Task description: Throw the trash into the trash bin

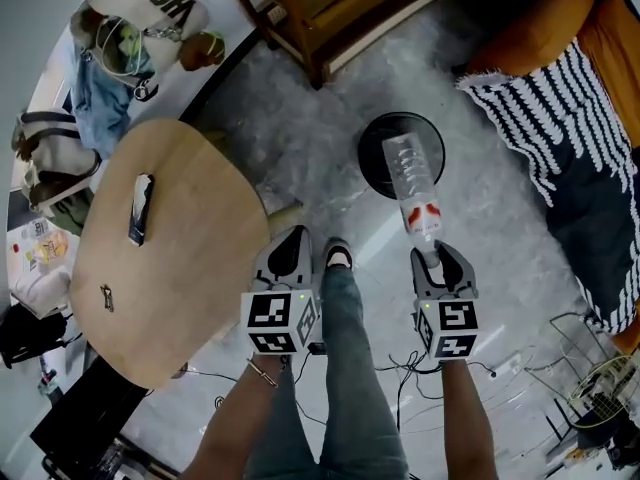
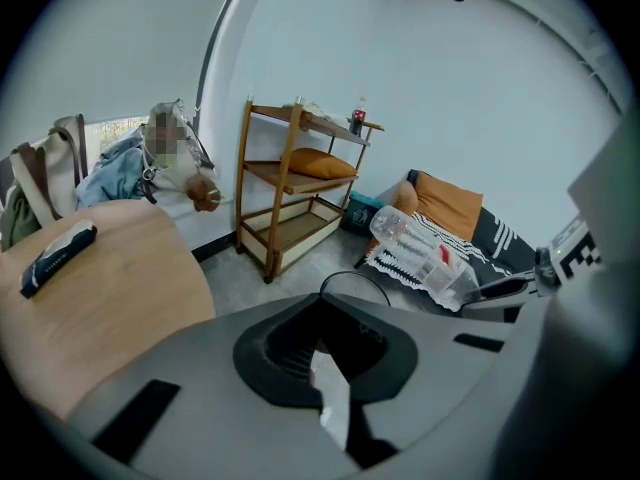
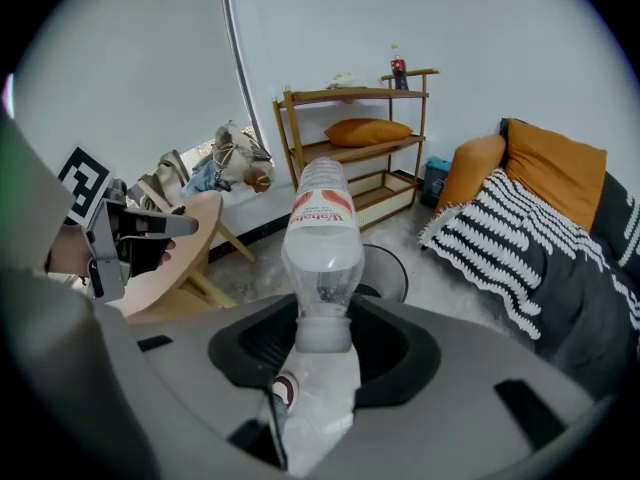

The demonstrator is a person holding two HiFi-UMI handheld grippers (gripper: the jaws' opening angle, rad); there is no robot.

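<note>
A clear plastic bottle (image 1: 413,173) with a red-and-white label sticks out forward from my right gripper (image 1: 430,258), which is shut on its neck. The bottle's far end hangs over the round black trash bin (image 1: 372,143) on the floor. In the right gripper view the bottle (image 3: 322,248) rises from the right gripper (image 3: 322,343), with the bin (image 3: 390,268) behind it. My left gripper (image 1: 290,243) is beside the table edge. In its own view the left gripper (image 2: 325,368) shows only a thin slit, with nothing between the jaws. That view also shows the bottle (image 2: 425,258) and the bin (image 2: 352,280).
A round wooden table (image 1: 160,258) at the left carries a dark flat object (image 1: 140,208) and keys (image 1: 106,296). A wooden shelf (image 1: 330,8) stands behind the bin. A couch with a striped blanket (image 1: 560,118) is at the right. My leg and shoe (image 1: 337,258) are between the grippers.
</note>
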